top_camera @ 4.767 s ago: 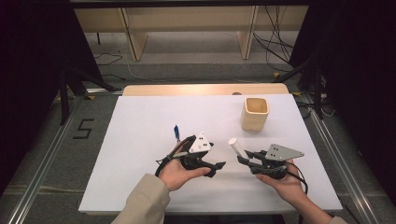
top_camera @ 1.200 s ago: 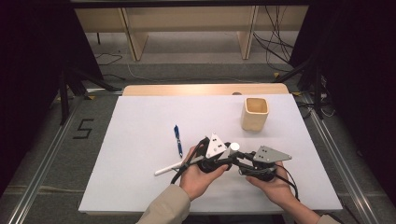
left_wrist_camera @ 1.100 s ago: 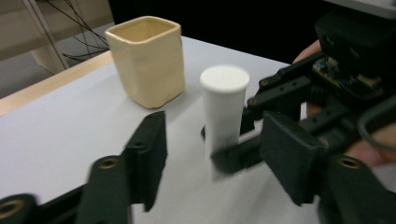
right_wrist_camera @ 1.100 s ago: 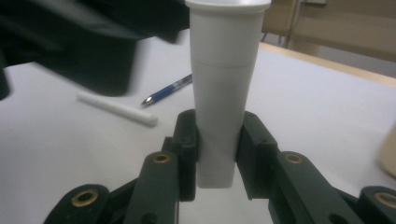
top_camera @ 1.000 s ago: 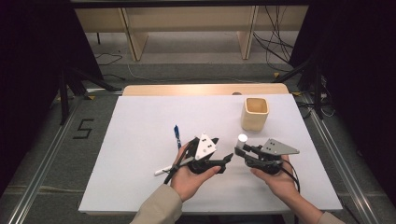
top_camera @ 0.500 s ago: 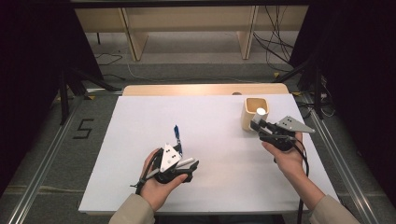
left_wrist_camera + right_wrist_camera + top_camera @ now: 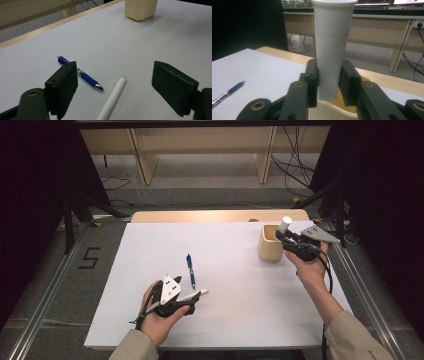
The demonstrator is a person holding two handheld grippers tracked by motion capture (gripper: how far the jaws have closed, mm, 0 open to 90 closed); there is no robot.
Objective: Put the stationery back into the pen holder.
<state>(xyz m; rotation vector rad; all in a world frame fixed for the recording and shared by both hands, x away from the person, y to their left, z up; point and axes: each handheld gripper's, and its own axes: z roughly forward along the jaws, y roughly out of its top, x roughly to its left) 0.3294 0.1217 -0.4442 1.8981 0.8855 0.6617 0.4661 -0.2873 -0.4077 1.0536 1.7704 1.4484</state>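
Right gripper [image 7: 289, 236]: jaws pinching white tube [image 7: 284, 224] upright over cup [image 7: 270, 242], far right | left gripper [image 7: 192, 301]: jaws spread above marker [image 7: 112, 98], near | risk: off-centre release, tube catches rim, tips out

I see the tabletop [image 7: 235, 255] carrying everything. The cup [image 7: 270, 243] stands at the far right of it. My right gripper [image 7: 290, 239] is just right of the cup, its fingers [image 7: 312, 85] closed on a tube [image 7: 284, 225] that stands upright over the cup's opening, with its lower end at the rim. The pen [image 7: 190, 270] lies left of centre, running near to far. My left gripper [image 7: 186, 301] sits at the near left, fingers [image 7: 62, 86] spread wide. The marker [image 7: 194, 295] lies on the tabletop between them, just near and right of the pen, apart from it.
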